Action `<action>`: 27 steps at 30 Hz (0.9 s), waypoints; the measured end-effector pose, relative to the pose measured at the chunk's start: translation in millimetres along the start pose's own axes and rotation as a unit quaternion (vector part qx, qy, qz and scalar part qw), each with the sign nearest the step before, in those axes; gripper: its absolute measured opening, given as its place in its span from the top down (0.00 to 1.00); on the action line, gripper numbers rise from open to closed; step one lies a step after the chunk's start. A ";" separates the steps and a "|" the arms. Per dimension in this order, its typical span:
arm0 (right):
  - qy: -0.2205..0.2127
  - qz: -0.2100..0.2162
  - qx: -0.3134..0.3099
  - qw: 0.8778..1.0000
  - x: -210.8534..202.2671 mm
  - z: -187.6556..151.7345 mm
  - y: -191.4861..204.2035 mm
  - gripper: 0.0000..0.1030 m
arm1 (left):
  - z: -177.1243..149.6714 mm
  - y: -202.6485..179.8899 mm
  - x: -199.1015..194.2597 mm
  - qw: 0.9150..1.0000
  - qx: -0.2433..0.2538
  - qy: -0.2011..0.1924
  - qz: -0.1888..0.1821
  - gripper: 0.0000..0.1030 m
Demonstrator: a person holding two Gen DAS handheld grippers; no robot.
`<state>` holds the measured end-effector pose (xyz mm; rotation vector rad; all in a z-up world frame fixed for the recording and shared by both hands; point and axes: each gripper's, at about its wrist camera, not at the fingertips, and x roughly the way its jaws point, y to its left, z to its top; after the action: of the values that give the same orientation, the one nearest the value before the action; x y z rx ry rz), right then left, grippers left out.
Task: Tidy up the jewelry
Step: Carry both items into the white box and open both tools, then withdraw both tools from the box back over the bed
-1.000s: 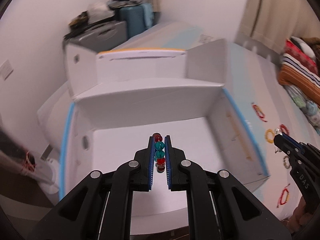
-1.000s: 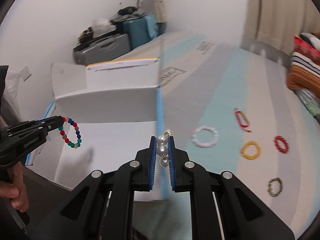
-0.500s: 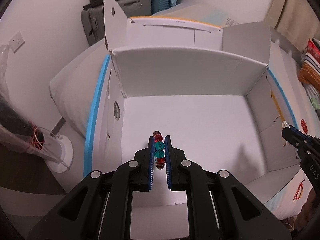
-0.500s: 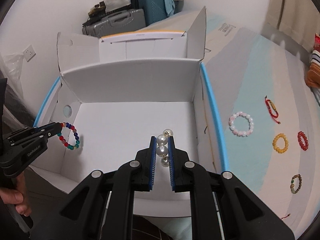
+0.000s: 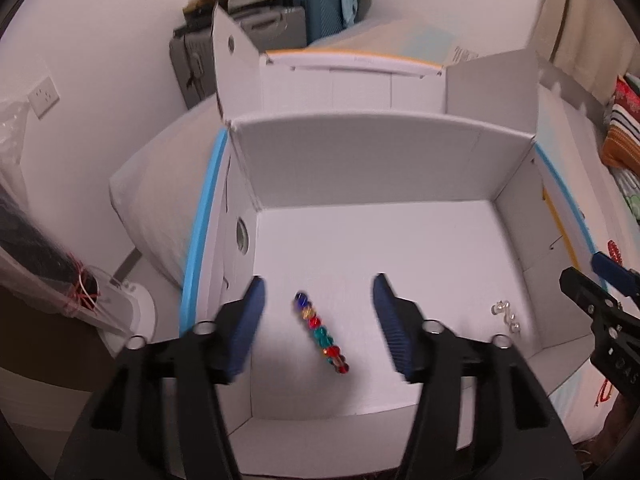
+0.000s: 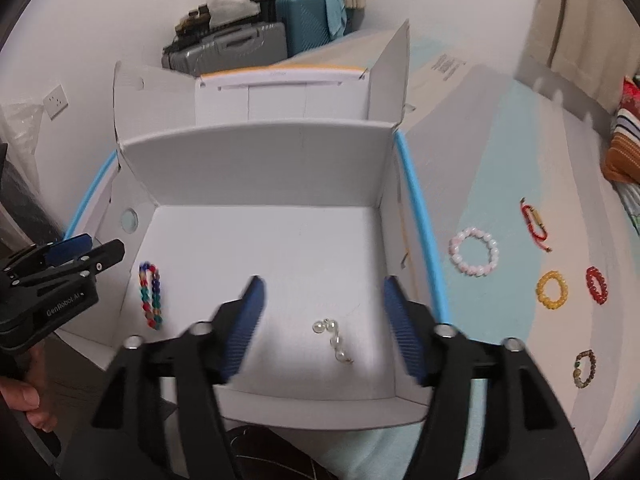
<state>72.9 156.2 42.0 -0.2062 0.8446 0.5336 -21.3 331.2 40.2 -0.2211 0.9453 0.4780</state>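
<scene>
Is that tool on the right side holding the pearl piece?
No, the right tool is open and the pearl piece lies loose on the floor of the white box.

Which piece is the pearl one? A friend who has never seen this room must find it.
Look inside the open white cardboard box on the bed. On its floor, nearer the blue-edged right wall, lies the pearl piece: a short, pale string of round white beads. The only other item there, the multicoloured bead bracelet, lies left.

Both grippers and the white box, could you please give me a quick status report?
Left gripper open, right gripper open, both empty. Multicolored bead bracelet and pearl piece lie inside the white box. Nothing in the way.
</scene>
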 end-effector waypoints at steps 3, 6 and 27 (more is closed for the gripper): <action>-0.023 -0.003 0.005 1.000 -16.1 -1.6 -6.5 0.24 | 1.5 -8.0 -8.6 1.000 0.005 -0.016 0.002 0.22; -0.039 -0.019 0.007 0.999 -30.6 -4.0 -14.7 0.17 | 2.6 -19.3 -14.8 1.000 0.014 -0.025 0.000 0.12; -0.067 -0.109 0.094 0.987 -102.0 -60.6 -145.4 0.07 | -21.6 -132.4 -55.5 0.992 0.085 -0.051 -0.076 0.06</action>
<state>54.3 -27.6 74.4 -0.0871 0.7266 0.2572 0.0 190.8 70.1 -0.1118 0.8572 0.2631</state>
